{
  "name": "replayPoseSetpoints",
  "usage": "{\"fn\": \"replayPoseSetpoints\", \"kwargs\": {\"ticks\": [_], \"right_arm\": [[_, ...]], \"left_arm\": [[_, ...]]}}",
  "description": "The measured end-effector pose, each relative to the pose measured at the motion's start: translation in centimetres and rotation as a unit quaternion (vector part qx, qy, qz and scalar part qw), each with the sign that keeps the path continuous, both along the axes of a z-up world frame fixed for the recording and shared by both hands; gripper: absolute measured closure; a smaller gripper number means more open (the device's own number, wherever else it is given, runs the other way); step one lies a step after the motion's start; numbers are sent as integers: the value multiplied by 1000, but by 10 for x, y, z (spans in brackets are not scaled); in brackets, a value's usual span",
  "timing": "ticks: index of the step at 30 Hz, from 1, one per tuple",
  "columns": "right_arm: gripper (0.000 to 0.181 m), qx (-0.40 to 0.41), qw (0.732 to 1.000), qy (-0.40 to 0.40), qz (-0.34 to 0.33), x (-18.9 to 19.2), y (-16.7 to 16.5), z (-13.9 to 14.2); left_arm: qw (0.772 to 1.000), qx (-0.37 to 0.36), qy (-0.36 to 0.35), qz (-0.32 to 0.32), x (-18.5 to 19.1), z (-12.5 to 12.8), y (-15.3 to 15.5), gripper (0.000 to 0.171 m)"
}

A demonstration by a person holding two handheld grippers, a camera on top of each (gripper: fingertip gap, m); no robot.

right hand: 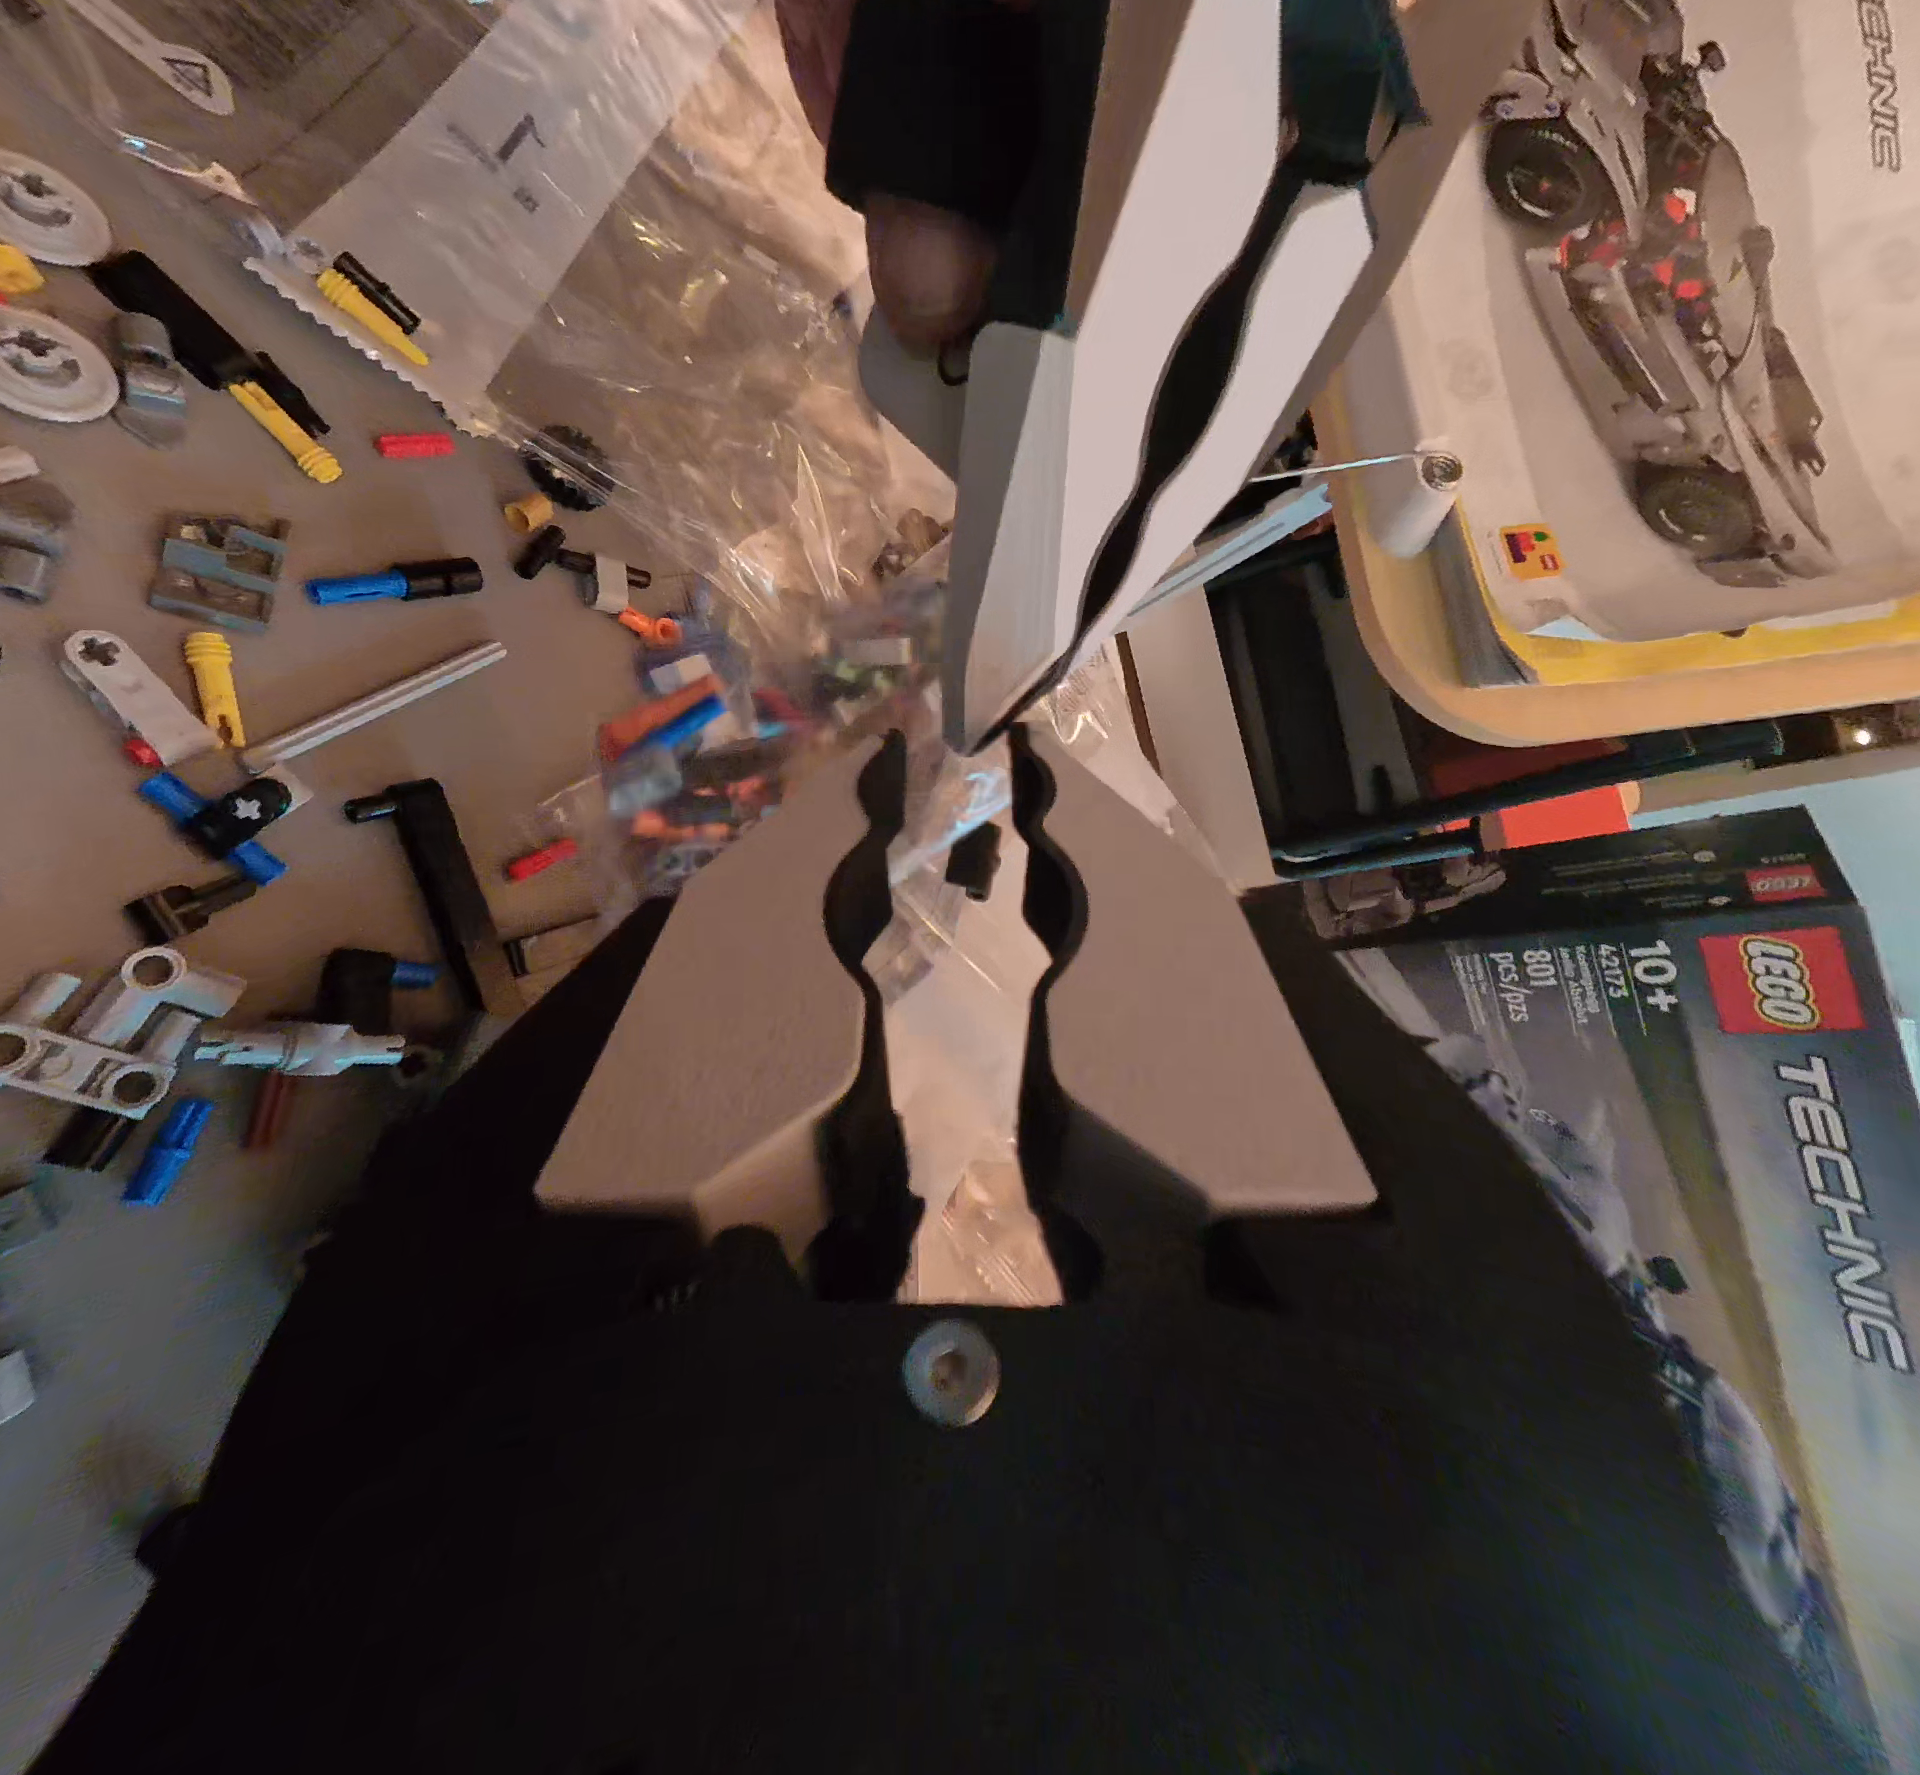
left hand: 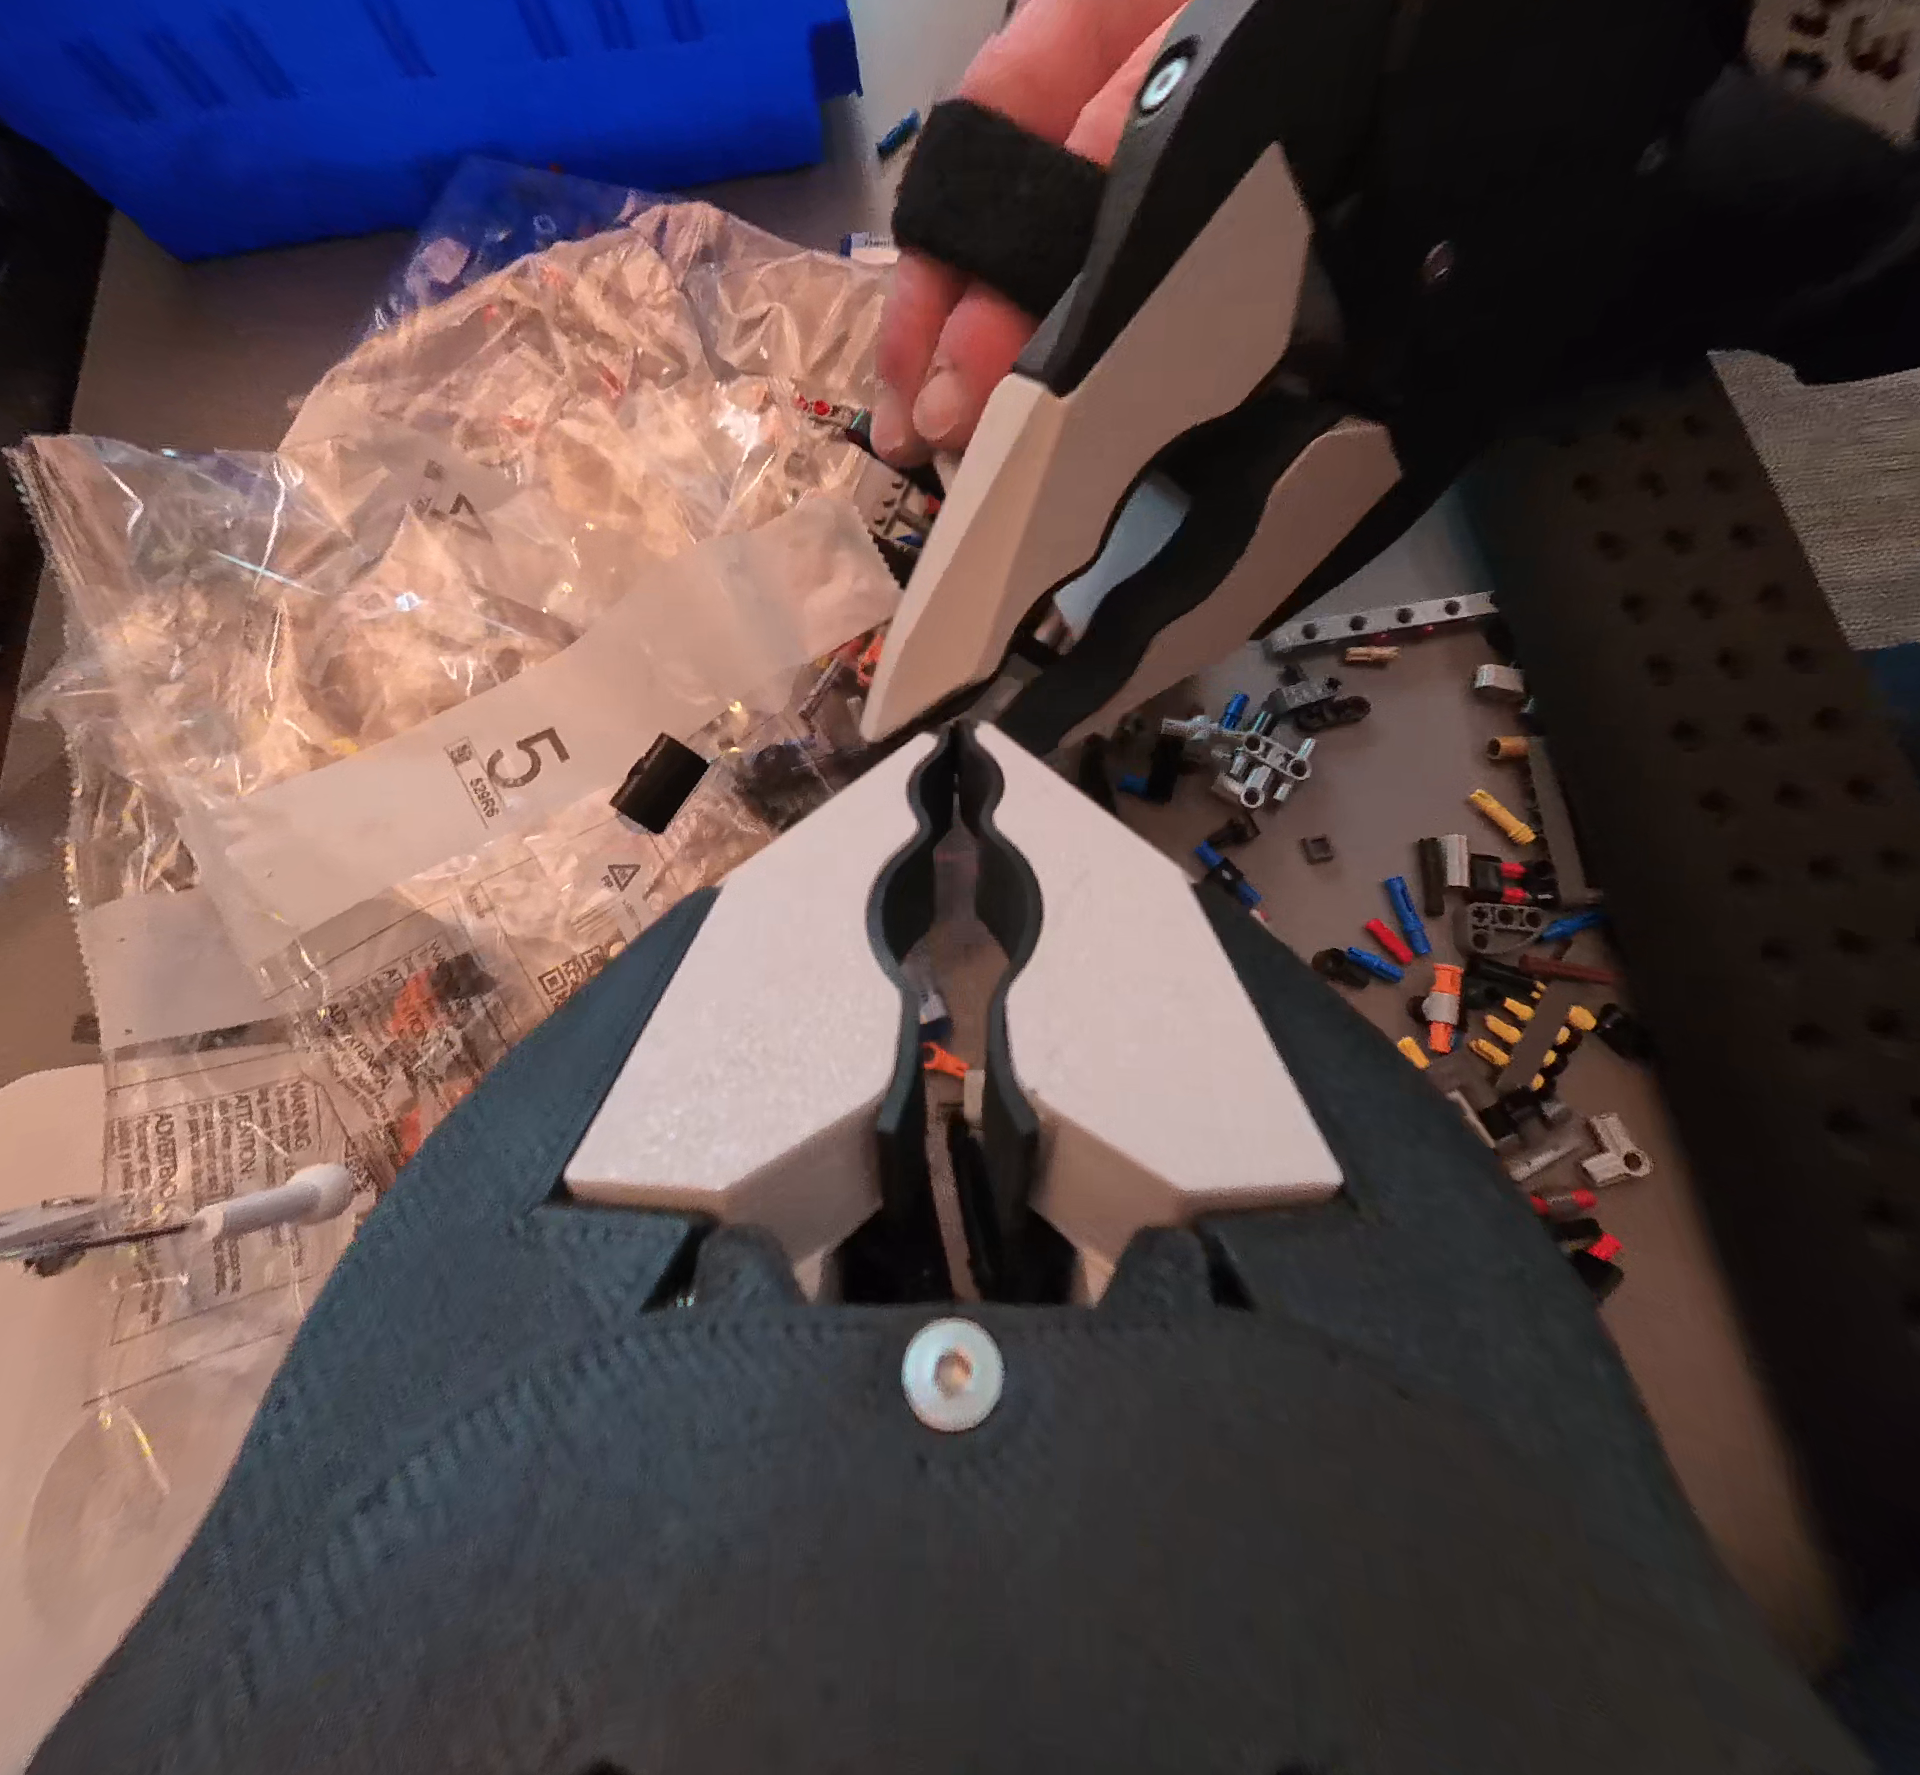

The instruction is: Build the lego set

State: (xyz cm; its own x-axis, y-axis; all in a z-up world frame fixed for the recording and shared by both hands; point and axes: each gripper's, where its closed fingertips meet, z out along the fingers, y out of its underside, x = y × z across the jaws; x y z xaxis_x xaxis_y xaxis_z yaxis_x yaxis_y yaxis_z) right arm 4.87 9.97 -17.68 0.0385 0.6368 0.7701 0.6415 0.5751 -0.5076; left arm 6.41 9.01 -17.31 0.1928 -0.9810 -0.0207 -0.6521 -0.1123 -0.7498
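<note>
stage: early, no assembled model seen | loose small coloured plastic lego pieces [right hand: 239, 645] strewn on worktop at 9 o'clock | left gripper [left hand: 954, 759] closed, seemingly pinching clear plastic parts bag [right hand: 961, 790] | right gripper [right hand: 951, 749] slightly parted around it | judged: bag-opening, building ahead

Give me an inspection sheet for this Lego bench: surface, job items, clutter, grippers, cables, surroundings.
Surface: grey table, largely covered.
Job's things: loose Lego pieces scattered; clear parts bags piled; instruction booklet on a pale board; set box nearby.
Clutter: blue bin at the table's far edge.
Grippers: left gripper jaws shut, tip at a small clear bag; right gripper jaws open around that bag; the two tips nearly meet.
Cables: nothing seen.
Surroundings: black perforated panel beside the pieces.
</note>
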Motion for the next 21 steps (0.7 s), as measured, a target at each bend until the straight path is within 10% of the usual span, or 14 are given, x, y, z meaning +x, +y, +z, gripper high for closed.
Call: {"fn": "replayPoseSetpoints", "kwargs": {"ticks": [21], "right_arm": [[181, -76, 995, 61, 36, 4, -6, 9]], "left_arm": [[998, 11, -57, 26, -17, 17, 8, 159]]}}
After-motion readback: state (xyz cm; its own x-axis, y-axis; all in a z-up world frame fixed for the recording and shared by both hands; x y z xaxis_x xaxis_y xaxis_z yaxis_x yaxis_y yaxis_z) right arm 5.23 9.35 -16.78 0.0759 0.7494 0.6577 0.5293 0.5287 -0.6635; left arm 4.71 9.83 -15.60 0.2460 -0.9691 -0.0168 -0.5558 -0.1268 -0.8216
